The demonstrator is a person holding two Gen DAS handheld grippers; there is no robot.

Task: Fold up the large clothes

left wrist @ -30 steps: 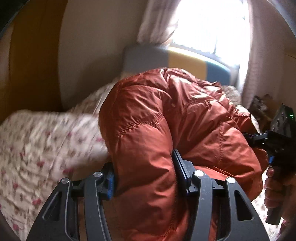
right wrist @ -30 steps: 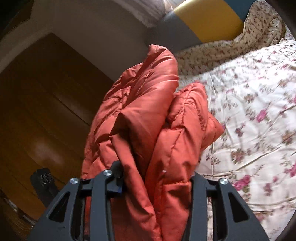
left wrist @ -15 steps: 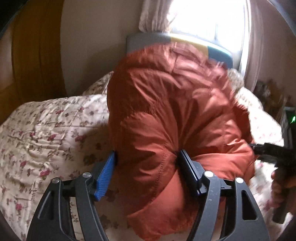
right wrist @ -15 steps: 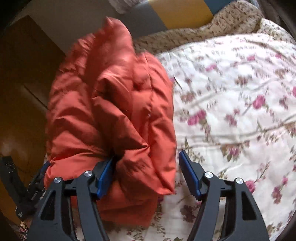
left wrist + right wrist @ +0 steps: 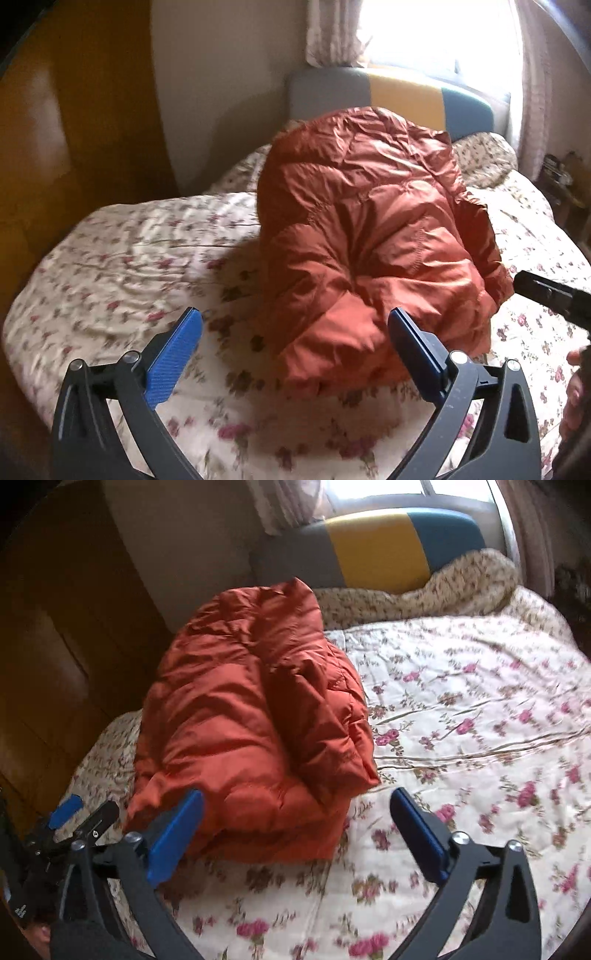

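An orange puffer jacket [image 5: 369,240] lies in a folded, puffy bundle on the floral bedspread [image 5: 129,258]. My left gripper [image 5: 295,325] hovers just short of its near edge. The jaws are opening wide, and the blue pads touch nothing, though the jacket's corner lies between them. In the right wrist view the jacket [image 5: 240,720] sits left of centre. My right gripper [image 5: 297,801] is also opening wide at its near end, pads clear of the fabric. The right gripper [image 5: 546,295] shows at the left wrist view's right edge, and the left gripper [image 5: 74,819] at the right wrist view's lower left.
A grey, yellow and blue headboard [image 5: 376,546] stands at the far end under a bright window [image 5: 443,37]. A rolled floral quilt [image 5: 461,579] lies along it. A wooden wardrobe [image 5: 74,129] lines the left side. Bare bedspread [image 5: 461,720] stretches right of the jacket.
Both grippers were shut on the lifted jacket. They have let go, spread their jaws and drawn back, and the jacket has dropped onto the bed as a folded bundle.
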